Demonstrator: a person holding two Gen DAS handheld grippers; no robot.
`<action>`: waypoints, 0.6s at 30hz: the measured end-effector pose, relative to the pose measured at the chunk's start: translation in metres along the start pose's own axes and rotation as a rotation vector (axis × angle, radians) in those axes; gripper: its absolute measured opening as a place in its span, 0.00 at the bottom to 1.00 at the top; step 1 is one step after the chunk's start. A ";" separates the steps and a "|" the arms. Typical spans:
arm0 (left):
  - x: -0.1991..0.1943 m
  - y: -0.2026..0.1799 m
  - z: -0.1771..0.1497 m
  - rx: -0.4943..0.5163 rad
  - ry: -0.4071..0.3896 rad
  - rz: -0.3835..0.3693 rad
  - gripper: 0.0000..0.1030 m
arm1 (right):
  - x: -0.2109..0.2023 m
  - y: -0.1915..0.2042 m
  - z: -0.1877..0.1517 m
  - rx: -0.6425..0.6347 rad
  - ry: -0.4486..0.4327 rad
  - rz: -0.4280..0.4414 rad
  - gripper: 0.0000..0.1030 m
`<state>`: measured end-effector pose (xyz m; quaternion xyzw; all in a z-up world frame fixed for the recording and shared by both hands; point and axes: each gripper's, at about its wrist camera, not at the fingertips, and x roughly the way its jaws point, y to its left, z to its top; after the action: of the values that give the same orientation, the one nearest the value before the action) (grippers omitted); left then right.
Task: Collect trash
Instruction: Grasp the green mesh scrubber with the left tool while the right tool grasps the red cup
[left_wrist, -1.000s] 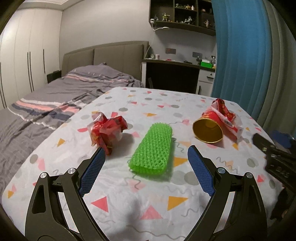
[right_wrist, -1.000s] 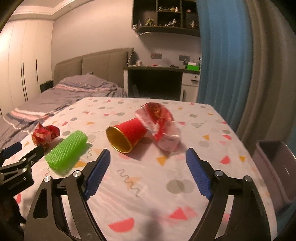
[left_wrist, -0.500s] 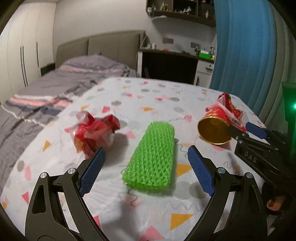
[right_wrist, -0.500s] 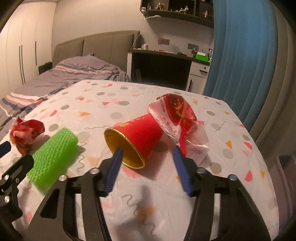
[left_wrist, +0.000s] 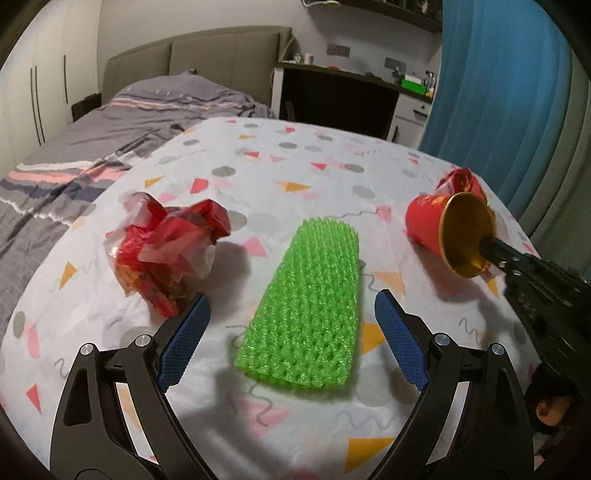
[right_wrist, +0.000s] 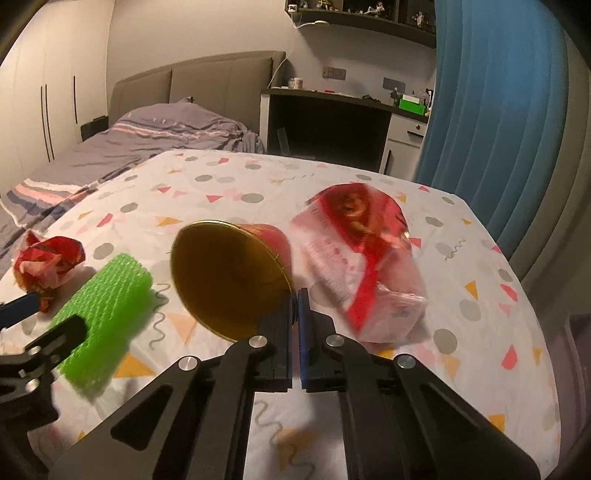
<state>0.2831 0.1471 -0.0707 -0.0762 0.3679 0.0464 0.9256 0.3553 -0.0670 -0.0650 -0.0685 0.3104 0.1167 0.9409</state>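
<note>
**Trash collection just started: first piece gripped**

The right gripper (right_wrist: 294, 295) was closed on the rim of the red cup (right_wrist: 236, 273) in the frame centre. The left gripper (left_wrist: 291, 321) stood wide open around the green foam net (left_wrist: 306, 306). Two crumpled wrappers, at left (left_wrist: 166, 251) and at right (right_wrist: 362, 258), lay on the table (right_wrist: 221, 184). Nothing looked collected yet.

left hand-held gripper (left_wrist: 291, 336): jaws wide, straddling near end of green foam net (left_wrist: 306, 310)
wrapper (left_wrist: 170, 251): crumpled red, left of net, by left pad
cup (left_wrist: 450, 232): red, on its side, gold inside
right hand-held gripper (left_wrist: 487, 251): tip on cup rim
counter (left_wrist: 295, 166): patterned cloth
</note>
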 end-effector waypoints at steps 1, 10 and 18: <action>0.002 -0.002 0.000 0.010 0.012 0.000 0.86 | -0.005 -0.002 -0.002 0.010 -0.008 0.007 0.03; 0.018 -0.011 -0.006 0.007 0.119 -0.087 0.55 | -0.062 -0.021 -0.016 0.050 -0.084 0.045 0.03; 0.001 -0.027 -0.013 0.034 0.069 -0.077 0.10 | -0.109 -0.049 -0.038 0.086 -0.130 0.046 0.03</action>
<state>0.2786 0.1187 -0.0775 -0.0761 0.3973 0.0019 0.9145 0.2610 -0.1412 -0.0271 -0.0131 0.2549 0.1289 0.9582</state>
